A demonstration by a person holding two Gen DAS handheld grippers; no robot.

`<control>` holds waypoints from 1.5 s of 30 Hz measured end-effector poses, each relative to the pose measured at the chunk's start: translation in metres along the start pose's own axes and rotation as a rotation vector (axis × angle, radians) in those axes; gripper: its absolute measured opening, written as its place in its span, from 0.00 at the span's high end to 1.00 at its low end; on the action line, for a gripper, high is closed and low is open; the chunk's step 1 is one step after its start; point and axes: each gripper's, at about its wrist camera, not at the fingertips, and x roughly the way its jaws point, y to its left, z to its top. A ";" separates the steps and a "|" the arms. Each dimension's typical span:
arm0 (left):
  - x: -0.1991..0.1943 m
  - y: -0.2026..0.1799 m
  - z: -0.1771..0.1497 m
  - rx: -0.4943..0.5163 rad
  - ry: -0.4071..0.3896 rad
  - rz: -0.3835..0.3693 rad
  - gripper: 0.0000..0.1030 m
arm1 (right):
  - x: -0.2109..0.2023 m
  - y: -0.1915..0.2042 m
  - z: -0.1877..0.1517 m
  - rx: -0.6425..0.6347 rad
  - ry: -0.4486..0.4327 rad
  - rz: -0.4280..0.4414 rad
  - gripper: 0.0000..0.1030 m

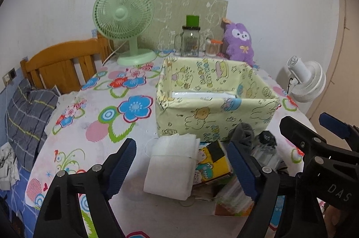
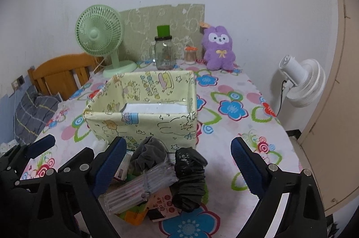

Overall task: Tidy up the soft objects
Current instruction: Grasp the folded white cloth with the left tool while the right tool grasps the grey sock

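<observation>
Both grippers open, nothing between the pads, both above the pile at the near edge of the table (image 2: pixel 226 132).

Left gripper (image 1: pixel 181 161): jaws wide apart, framing the folded white cloth (image 1: pixel 170 168). Right gripper (image 2: pixel 179 161): jaws wide apart, framing the black plastic bundle (image 2: pixel 190 179) and the clear wrapped roll (image 2: pixel 141 186).

Where things are: the pile lies just in front of the yellow fabric box (image 2: pixel 143 108), which sits mid-table, open top, looks nearly empty. Grey rag (image 2: pixel 148 152) is right against the box's near wall. Colourful cartons (image 1: pixel 211 166) lie under and beside the white cloth.

Handling, my read:
- White cloth: light, limp, folded in layers. Pinch across the whole stack near the middle, otherwise the top layer peels off and it unfolds.
- Black bundle: crinkly film, light, slippery, compresses a lot. Close well down on the bulk, not on a loose flap.
- Clear roll: tied around the middle, springy and slick. Grab at the tie, across the short axis.
- Grey rag: soft, grippy, any bunch will do.

Nothing fragile in the pile. Main risk is dragging a neighbour along, since everything overlaps. Purple plush (image 2: pixel 218 49) at the far edge is well apart from all this.
</observation>
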 end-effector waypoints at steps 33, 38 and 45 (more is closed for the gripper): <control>0.072 0.015 -0.008 -0.039 0.194 -0.058 0.61 | 0.095 0.029 -0.010 0.002 0.231 0.052 0.29; 0.072 0.011 -0.008 -0.042 0.195 -0.063 0.75 | 0.097 0.032 -0.010 0.013 0.239 0.082 0.50; 0.068 0.008 -0.007 -0.031 0.176 -0.079 0.90 | 0.094 0.035 -0.009 -0.001 0.227 0.071 0.56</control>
